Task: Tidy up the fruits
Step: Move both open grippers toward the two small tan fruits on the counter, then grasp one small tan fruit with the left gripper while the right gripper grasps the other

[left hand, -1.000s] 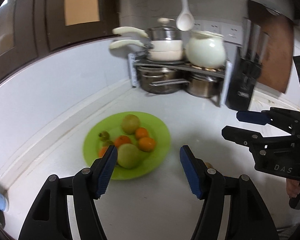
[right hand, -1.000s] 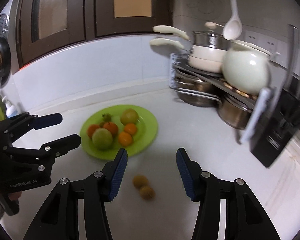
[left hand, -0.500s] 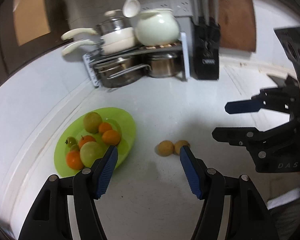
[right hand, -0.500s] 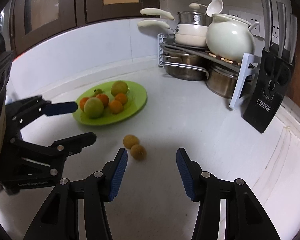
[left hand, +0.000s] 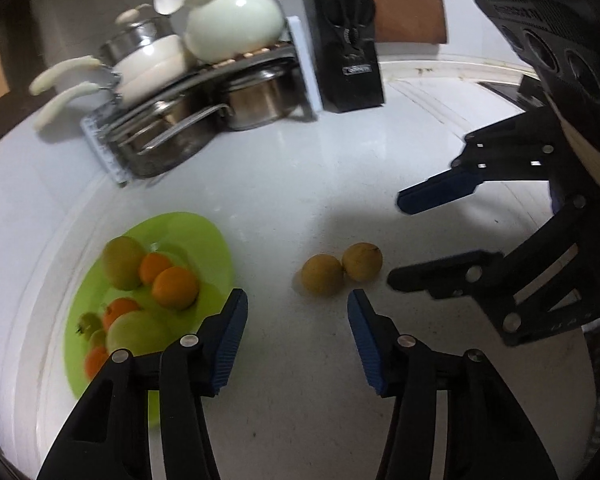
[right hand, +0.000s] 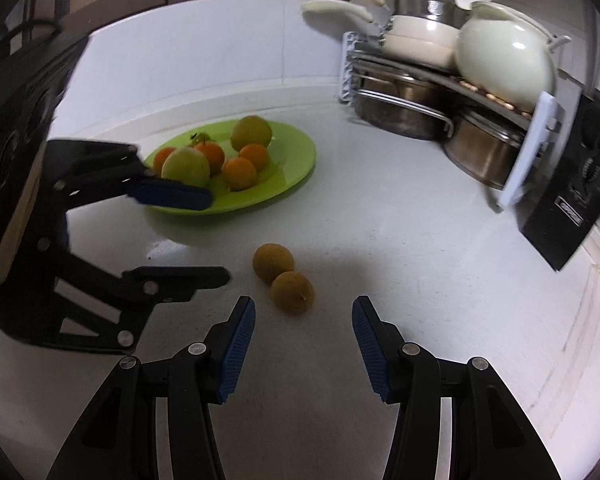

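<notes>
Two small brown round fruits lie touching on the white counter [left hand: 292,184]: one [left hand: 323,274] nearer the plate, one [left hand: 362,261] beside it; they also show in the right wrist view [right hand: 273,263] [right hand: 292,291]. A green plate [left hand: 192,236] [right hand: 296,156] holds several oranges, two green-yellow fruits and a small green one. My left gripper [left hand: 297,312] is open and empty, just short of the brown fruits. My right gripper [right hand: 303,320] is open and empty, just short of the nearer brown fruit. Each gripper shows in the other's view [left hand: 396,240] [right hand: 216,236].
A metal rack [left hand: 204,76] with steel pots, white pans and a white kettle [left hand: 236,24] stands at the back. A black knife block [left hand: 348,64] stands next to it. The wall runs along the left of the counter.
Both grippers have moved in toward the two brown fruits, which now lie just ahead of the fingertips. The left view has swung right, away from the plate. Both stay open.
</notes>
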A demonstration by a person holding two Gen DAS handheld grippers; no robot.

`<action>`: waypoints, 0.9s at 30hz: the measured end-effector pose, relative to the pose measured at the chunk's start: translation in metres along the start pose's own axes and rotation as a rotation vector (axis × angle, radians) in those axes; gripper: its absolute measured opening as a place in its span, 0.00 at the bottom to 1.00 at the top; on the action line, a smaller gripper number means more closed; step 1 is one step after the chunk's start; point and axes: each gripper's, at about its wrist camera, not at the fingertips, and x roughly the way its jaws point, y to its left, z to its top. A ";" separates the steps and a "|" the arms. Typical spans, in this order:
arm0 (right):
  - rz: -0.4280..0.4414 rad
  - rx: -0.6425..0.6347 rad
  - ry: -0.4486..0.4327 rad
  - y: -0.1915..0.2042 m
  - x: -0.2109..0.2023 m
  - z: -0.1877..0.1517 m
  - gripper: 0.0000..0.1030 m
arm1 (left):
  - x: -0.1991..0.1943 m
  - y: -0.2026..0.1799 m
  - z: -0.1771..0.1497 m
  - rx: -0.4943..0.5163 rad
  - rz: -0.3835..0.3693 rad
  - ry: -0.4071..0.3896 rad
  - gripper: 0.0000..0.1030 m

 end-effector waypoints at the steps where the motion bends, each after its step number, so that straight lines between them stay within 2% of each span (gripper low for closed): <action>1: 0.000 -0.009 0.001 0.001 0.003 0.000 0.50 | 0.003 0.001 0.000 0.009 -0.017 0.002 0.48; 4: 0.012 -0.014 0.012 0.003 0.013 0.002 0.47 | 0.011 0.006 0.002 0.027 -0.062 0.006 0.43; 13: 0.012 -0.007 0.013 -0.003 0.024 0.006 0.41 | 0.020 0.015 0.007 0.044 -0.127 0.005 0.42; 21: 0.038 0.019 0.015 -0.010 0.027 0.006 0.28 | 0.029 0.015 0.013 0.038 -0.155 0.001 0.42; 27: 0.029 0.055 0.008 -0.015 0.022 0.002 0.28 | 0.037 0.011 0.017 0.026 -0.163 0.020 0.41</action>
